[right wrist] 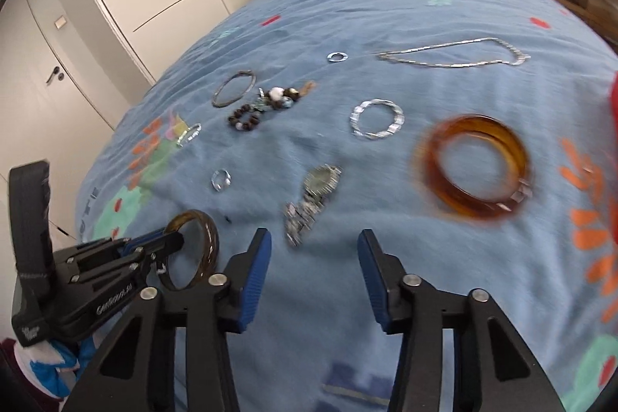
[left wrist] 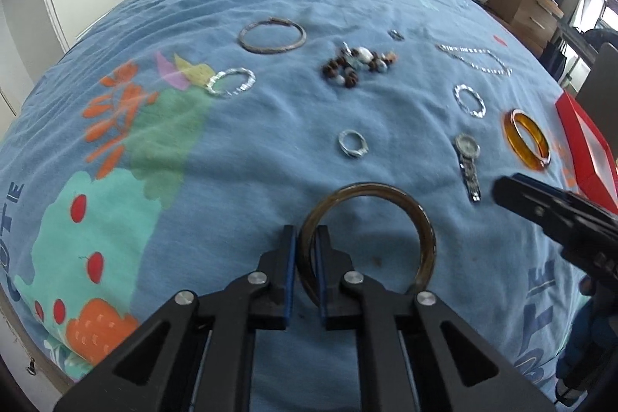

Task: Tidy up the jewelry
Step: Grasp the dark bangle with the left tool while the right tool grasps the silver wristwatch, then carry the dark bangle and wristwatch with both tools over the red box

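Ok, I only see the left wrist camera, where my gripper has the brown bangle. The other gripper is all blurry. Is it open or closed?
Observer: Open. In the right wrist view the right gripper has its jaws wide apart with nothing between them.
Operator: What is in front of it?
Observer: The silver watch lies on the bed just ahead of it, a bit toward its left side.
Operator: Is there anything in the room I can't see?
Observer: Yes, a white door with a dark handle, at the far left of that view.
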Demonstrator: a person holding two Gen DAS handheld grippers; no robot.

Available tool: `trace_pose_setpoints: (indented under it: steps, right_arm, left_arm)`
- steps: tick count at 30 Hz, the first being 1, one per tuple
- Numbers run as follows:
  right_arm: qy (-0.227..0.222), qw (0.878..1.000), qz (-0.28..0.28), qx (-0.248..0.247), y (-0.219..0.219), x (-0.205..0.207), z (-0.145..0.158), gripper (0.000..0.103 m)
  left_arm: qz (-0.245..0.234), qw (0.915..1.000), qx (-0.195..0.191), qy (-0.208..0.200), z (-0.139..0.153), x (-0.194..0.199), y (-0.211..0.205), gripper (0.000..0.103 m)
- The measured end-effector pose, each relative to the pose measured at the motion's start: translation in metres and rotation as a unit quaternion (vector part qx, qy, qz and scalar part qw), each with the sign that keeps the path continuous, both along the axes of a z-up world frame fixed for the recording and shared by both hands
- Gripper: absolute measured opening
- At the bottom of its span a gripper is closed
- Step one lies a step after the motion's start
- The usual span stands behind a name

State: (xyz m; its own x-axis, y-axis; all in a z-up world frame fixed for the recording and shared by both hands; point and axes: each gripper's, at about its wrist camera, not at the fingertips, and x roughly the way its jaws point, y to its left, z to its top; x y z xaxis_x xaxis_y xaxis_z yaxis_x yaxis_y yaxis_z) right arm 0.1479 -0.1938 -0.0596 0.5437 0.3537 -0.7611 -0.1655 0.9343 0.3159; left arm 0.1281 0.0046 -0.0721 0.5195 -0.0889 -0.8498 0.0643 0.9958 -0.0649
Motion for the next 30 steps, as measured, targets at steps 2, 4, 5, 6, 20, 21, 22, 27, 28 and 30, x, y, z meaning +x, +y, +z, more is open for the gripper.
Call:
trace_pose_setpoints:
  steps: [2,4,5,6,20,21,22,27,28,30]
  right_arm:
    - [0.0,1.0,0.002,0.004,0.006,0.011,-0.001,0.042]
    - [0.005,1.0,-0.002,0.001,0.012,0.023,-0.004,0.042]
    - [0.008,1.0,-0.006,0.003,0.013,0.028,-0.006,0.041]
    - [0.009,1.0,-0.01,0.003,0.014,0.031,-0.007,0.04]
    - [0.01,0.999,-0.027,-0.031,0.025,0.057,-0.025,0.023]
    - [0.006,0.999,-0.022,-0.035,0.026,0.055,-0.022,0.023]
    - [0.003,0.999,-0.02,-0.034,0.026,0.054,-0.02,0.023]
    - [-0.021,1.0,-0.006,-0.022,0.027,0.036,0.0,0.023]
    - [-0.024,1.0,-0.006,-0.019,0.026,0.032,0.005,0.023]
    - [-0.033,0.999,-0.01,-0.01,0.02,0.02,0.015,0.023]
  left_arm:
    - [0.005,1.0,-0.003,-0.003,0.003,0.001,0.006,0.008]
    - [0.01,0.9999,-0.006,-0.006,0.006,0.003,0.012,0.008]
    - [0.012,0.9999,-0.008,-0.007,0.008,0.004,0.016,0.008]
    - [0.013,0.9999,-0.008,-0.008,0.009,0.004,0.018,0.008]
    - [0.023,0.9995,-0.012,-0.016,0.016,0.002,0.029,0.008]
    - [0.023,0.9995,-0.012,-0.017,0.018,0.001,0.028,0.008]
    - [0.022,0.9995,-0.012,-0.018,0.019,0.0,0.028,0.008]
    - [0.011,0.9995,-0.011,-0.028,0.031,-0.005,0.019,0.008]
    - [0.007,0.9994,-0.012,-0.031,0.035,-0.006,0.015,0.008]
    - [-0.002,0.9993,-0.013,-0.035,0.041,-0.008,0.006,0.008]
